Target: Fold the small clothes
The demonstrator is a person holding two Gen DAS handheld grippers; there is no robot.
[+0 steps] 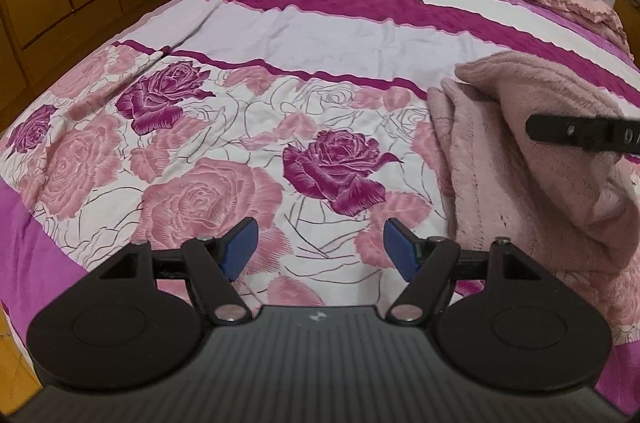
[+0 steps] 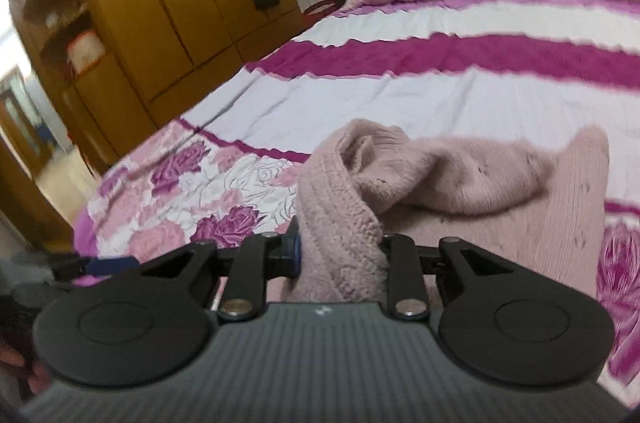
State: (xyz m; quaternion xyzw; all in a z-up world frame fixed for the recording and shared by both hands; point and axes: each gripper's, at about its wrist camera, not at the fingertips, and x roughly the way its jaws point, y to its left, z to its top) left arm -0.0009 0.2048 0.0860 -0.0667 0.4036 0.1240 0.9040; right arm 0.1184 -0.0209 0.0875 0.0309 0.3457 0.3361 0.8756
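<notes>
In the left wrist view, the left gripper [image 1: 320, 249] is seen at the lower centre of the frame with its blue-padded fingers [image 1: 240, 249] spread wide and nothing between them; only the rose-printed pink, white and magenta bedspread [image 1: 280, 71] lies beyond the gap. The fluffy pale pink knitted garment [image 1: 532, 151] occupies the right side of this frame, partly lifted off the bedspread, and a black finger of the right gripper [image 1: 580, 135] is shown entering from the right edge across the garment. How that gripper's fingers stand cannot be told from this view.

The right wrist view supplies what is missing there: the right gripper [image 2: 340, 255] is closed narrowly on a bunched fold of the garment [image 2: 440, 175] at the lower centre — the knit fills the gap between the fingers, and the remainder trails toward the centre right, resting on the bedspread [image 2: 400, 95]. A yellow-brown wooden wardrobe [image 2: 160, 3] fills the upper left of this view, which is blurred.
</notes>
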